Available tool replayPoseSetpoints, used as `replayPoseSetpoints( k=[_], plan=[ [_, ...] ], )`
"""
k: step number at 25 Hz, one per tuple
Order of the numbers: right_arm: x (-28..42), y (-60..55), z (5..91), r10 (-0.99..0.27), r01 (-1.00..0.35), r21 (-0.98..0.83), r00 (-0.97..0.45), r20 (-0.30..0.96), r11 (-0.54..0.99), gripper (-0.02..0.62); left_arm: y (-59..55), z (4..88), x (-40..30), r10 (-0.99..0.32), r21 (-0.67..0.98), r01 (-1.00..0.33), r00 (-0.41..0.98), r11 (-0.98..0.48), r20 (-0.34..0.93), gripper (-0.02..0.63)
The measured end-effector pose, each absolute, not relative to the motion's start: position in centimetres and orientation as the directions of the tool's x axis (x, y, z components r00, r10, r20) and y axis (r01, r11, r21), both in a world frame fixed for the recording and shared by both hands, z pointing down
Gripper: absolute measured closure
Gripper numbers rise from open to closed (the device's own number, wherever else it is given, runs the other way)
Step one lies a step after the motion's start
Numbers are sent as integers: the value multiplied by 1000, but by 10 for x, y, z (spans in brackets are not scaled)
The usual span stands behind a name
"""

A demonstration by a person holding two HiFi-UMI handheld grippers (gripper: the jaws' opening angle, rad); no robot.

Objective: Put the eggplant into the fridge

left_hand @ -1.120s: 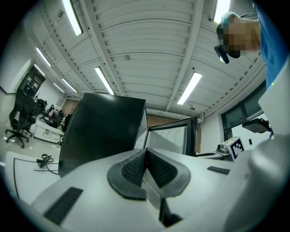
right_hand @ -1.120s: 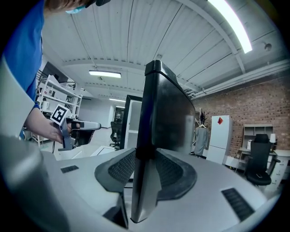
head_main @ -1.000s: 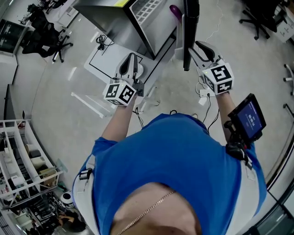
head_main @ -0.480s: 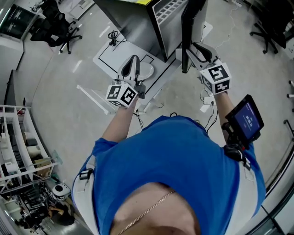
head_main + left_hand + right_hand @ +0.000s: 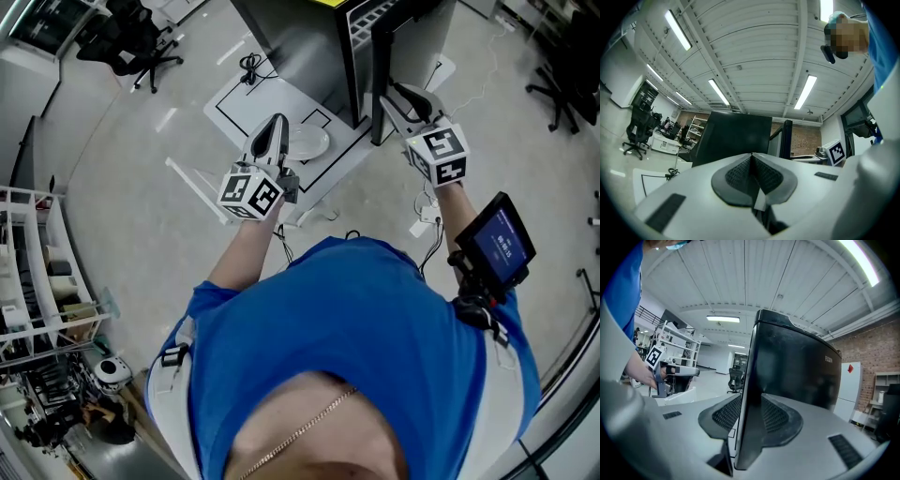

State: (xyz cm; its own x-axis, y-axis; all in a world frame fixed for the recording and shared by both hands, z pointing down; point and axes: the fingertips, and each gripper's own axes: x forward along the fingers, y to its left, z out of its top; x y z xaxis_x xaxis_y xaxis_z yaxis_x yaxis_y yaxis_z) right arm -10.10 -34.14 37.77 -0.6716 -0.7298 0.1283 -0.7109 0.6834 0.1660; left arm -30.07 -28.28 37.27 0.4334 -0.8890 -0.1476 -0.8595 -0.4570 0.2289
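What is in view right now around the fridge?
fridge: one, dark grey, top centre of head view
fridge door: one, black, seen edge-on, right of the fridge
floor mat: one, white with black outline, at the fridge's foot
office chairs: two, black, far left and far right
shelf rack: one, white, left edge
forearm screen: one, black, lit blue, on the person's right forearm
left gripper: one, white and grey, shut, empty, over the mat
right gripper: one, white and grey, shut on the fridge door's edge
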Motion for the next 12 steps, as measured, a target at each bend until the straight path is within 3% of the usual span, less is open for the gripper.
replayPoseSetpoints(
  k=[12],
  plan=[
    [-131,-360,369,-717,-696,181,-689,105,695,463,-272,370,-327,-907,221,-881,393,-418,-150,598]
  ],
)
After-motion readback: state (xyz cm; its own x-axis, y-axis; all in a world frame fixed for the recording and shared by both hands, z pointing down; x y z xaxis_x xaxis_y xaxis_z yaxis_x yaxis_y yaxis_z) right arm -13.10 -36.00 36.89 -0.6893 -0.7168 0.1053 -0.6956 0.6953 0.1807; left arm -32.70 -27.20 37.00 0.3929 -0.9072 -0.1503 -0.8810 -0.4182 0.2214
